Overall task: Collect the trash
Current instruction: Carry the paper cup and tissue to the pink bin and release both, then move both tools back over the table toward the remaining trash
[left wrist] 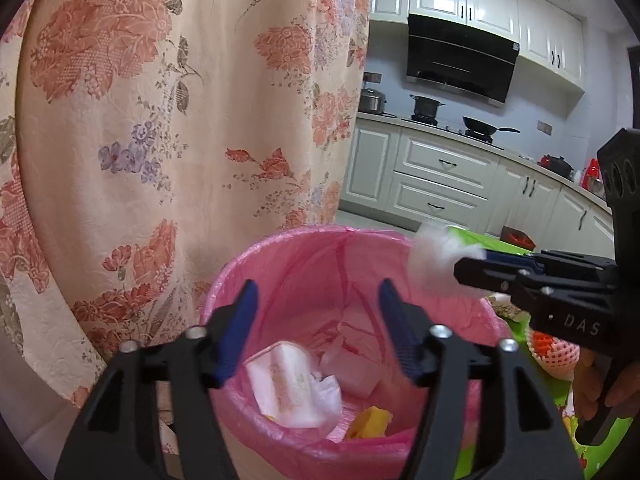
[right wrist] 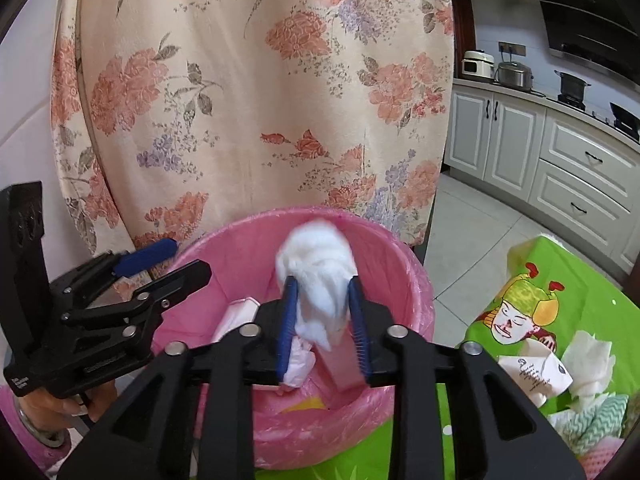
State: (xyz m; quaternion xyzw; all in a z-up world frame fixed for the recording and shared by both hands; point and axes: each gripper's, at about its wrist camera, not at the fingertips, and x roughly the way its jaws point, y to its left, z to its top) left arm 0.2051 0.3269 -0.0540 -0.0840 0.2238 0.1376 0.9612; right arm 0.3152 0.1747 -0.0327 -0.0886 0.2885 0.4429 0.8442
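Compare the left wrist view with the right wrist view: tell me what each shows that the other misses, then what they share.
Only the left wrist view shows the red-orange fruit in white foam netting beside the bin and the frying pan on the stove.

Only the right wrist view shows the crumpled tissue and printed paper scrap left on the green cartoon tablecloth.

Both show the pink-lined bin, the white tissue wad held by the right gripper above it, the open left gripper, and the floral curtain.
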